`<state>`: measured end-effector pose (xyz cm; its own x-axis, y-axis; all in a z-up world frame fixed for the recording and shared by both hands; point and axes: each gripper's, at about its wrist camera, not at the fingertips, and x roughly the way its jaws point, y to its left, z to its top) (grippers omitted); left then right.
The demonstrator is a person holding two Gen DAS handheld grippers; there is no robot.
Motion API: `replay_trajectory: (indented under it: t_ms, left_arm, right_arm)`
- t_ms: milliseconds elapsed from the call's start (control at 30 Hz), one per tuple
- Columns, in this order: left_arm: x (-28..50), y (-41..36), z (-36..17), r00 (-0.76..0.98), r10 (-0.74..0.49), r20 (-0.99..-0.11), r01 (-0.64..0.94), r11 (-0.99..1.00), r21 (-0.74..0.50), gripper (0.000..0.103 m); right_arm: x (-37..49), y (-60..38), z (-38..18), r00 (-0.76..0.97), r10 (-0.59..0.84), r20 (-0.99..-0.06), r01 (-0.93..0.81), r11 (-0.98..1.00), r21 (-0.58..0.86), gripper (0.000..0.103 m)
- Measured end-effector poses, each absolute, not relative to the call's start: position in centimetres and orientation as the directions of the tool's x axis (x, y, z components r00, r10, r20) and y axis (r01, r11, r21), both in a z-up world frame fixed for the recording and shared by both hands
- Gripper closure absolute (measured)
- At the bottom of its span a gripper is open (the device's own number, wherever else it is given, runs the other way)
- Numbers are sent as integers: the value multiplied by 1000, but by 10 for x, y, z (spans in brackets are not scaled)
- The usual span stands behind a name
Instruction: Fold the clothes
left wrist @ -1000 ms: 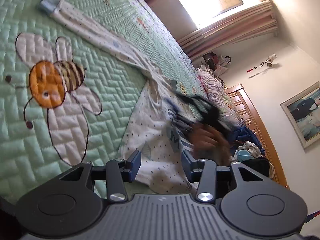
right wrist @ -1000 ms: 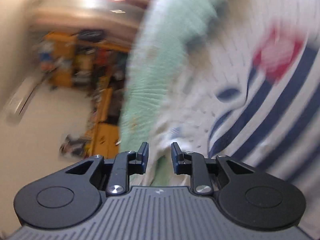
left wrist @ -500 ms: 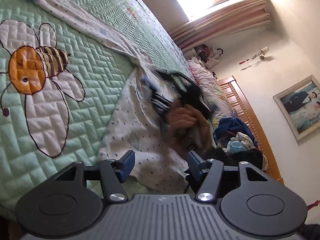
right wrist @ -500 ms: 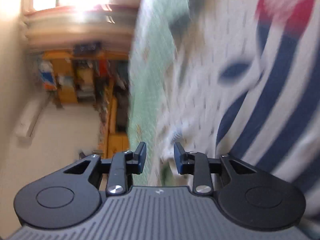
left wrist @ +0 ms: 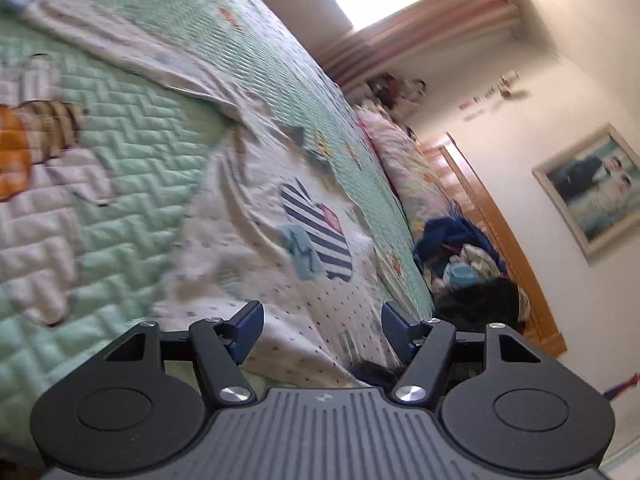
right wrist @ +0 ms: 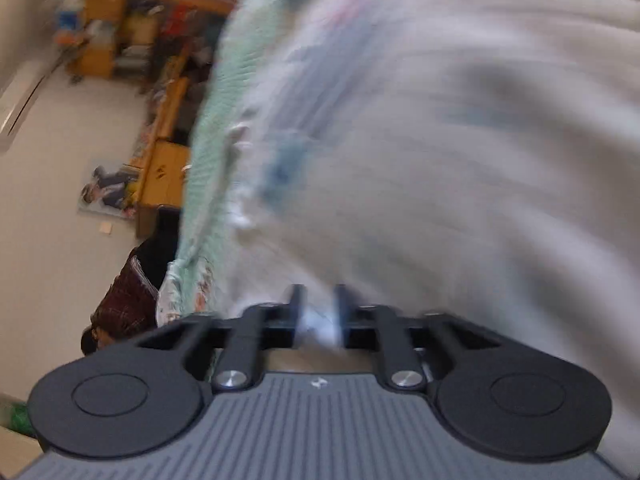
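Here your shirt (left wrist: 276, 240) lies spread face up on the quilt (left wrist: 132, 152), its striped patch (left wrist: 320, 236) uppermost and one sleeve (left wrist: 116, 52) stretched away from the body toward the far corner, which suits a fold: flat cloth lets you see the seams and choose an edge. Your left gripper (left wrist: 322, 328) hovers just above the shirt's near hem with its jaws opening and nothing between them, so it looks ready to take that hem rather than hold it down. Your right gripper (right wrist: 318, 310) sits at the shirt's (right wrist: 440, 160) other edge, where cloth meets the quilt (right wrist: 208, 140); its jaws are closing with a bit of white fabric between them, though the blur hides whether the pads already press on it. Judging from this, the fold itself is not yet made. The clothes pile (left wrist: 468, 268) beyond the shirt stays clear of your working space.
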<state>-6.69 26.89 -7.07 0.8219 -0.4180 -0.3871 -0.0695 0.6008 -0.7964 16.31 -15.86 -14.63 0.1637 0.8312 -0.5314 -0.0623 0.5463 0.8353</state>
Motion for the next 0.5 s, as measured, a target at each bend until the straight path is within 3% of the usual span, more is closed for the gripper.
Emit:
replay_trajectory:
  t_ms: [133,233,367,433,467,500]
  left_arm:
    - [-39,251,-75,790,-449,-418,-58,623,-780,36]
    - [-15,233,-75,756,-488,-437,-25,645,-764,35]
    - [3,216,-89,695,-488,-528,-45,703,-710,35]
    - [-7,221,-98,673,-464,-576,-83,726,-683,42]
    - [-16,228,-100,674,-459,-579,-92,725,-682,45]
    - [-25,235,-103,674,-455,-582,-100,725,-682,47]
  right_arm:
    - [113,-243,-122,371,767,-523,9,560,828,64]
    - [93,-235,-117,375,814,-443,-33,489,871,56]
    - [103,-178,-136,331,886,-326,-28,354,935,55]
    - [107,-158,-150,263,912,-315,11,324,946,56]
    - [102,-158,-152,193,915,-355,15,359,933,62]
    - [97,-159,-155,122,911,-393,15,394,919,77]
